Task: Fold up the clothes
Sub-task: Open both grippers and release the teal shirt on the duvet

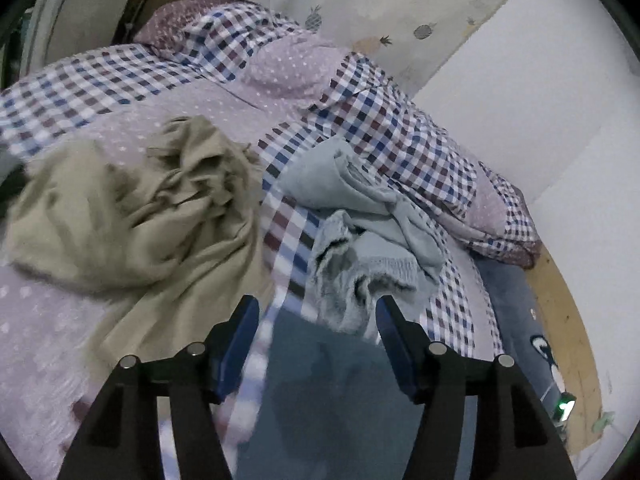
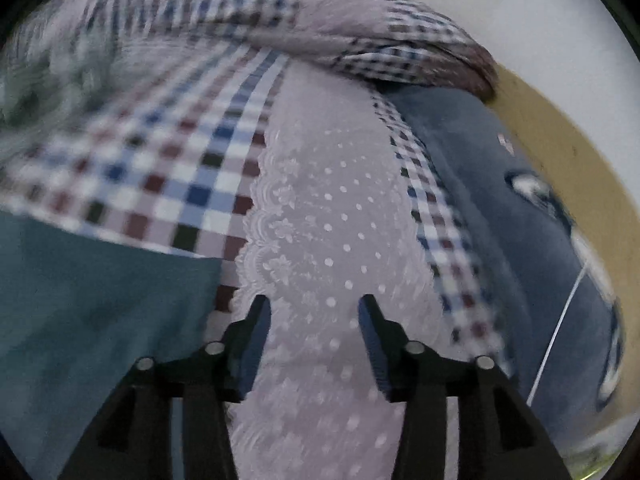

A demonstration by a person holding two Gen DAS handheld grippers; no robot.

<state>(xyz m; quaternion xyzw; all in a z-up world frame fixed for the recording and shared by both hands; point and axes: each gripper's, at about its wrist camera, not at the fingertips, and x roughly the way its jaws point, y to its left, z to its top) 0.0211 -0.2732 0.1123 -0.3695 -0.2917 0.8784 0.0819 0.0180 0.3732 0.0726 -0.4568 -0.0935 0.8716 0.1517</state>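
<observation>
We see our left gripper (image 1: pixel 318 312) and right gripper (image 2: pixel 314 308) both spread and empty, 2 crumpled garments, khaki (image 1: pixel 132 216) and grey (image 1: pixel 360 232), mid-frame on the bed (image 1: pixel 120 76).

1 tan garment (image 1: pixel 132 216), 1 grey-blue garment (image 1: pixel 360 216), 1 teal garment (image 1: pixel 320 400).

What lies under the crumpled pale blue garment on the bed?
The pale blue garment rests on the checked bedcover, whose squares show around its edges. How the cover lies beneath it is hidden. The khaki garment lies apart, to its left.
</observation>
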